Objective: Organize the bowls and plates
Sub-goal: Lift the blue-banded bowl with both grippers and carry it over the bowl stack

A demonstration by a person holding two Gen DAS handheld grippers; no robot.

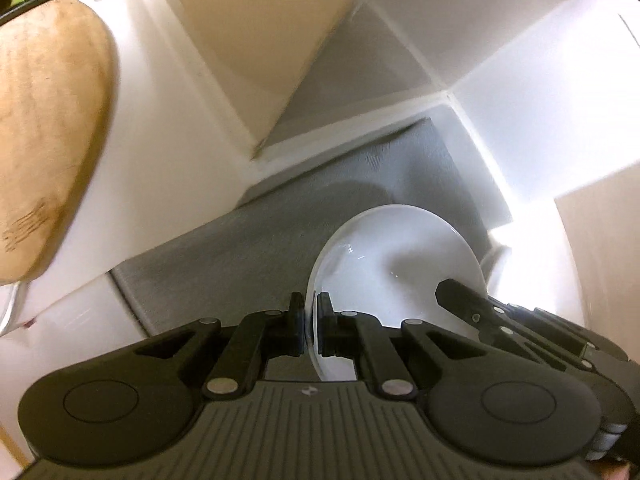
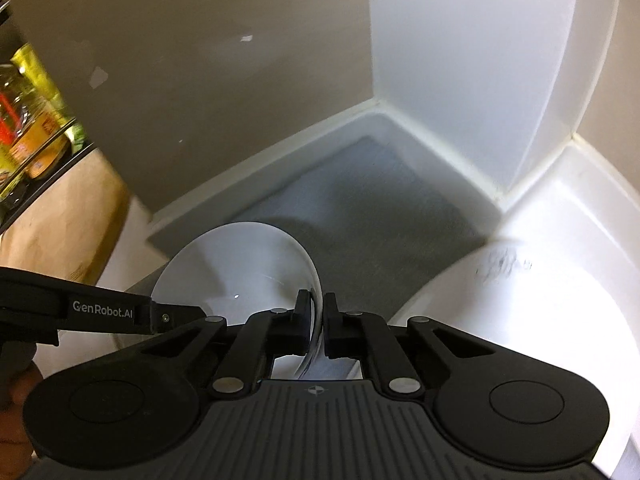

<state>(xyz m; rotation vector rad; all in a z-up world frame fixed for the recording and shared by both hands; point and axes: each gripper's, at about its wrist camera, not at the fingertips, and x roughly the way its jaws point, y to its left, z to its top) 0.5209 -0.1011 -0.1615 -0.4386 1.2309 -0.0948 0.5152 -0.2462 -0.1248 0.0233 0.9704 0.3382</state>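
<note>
A white bowl [image 1: 392, 256] hangs over a grey mat [image 1: 240, 248], held at two sides of its rim. In the left wrist view my left gripper [image 1: 310, 308] is shut on the bowl's left rim, which runs between the pads. The right gripper's finger [image 1: 452, 294] reaches in at the bowl's right edge. In the right wrist view the same bowl [image 2: 240, 264] sits left of centre, and my right gripper [image 2: 318, 308] is shut on its right rim. The left gripper's finger [image 2: 176, 314] comes in from the left. The bowl's shadow falls on the mat [image 2: 380, 220].
A wooden cutting board [image 1: 48, 120] lies on the white counter at the left, also seen as the board [image 2: 68, 220]. Bottles in a wire rack [image 2: 28, 120] stand at the far left. White walls [image 2: 460, 60] close the corner behind the mat. A white curved surface [image 2: 520, 300] lies to the right.
</note>
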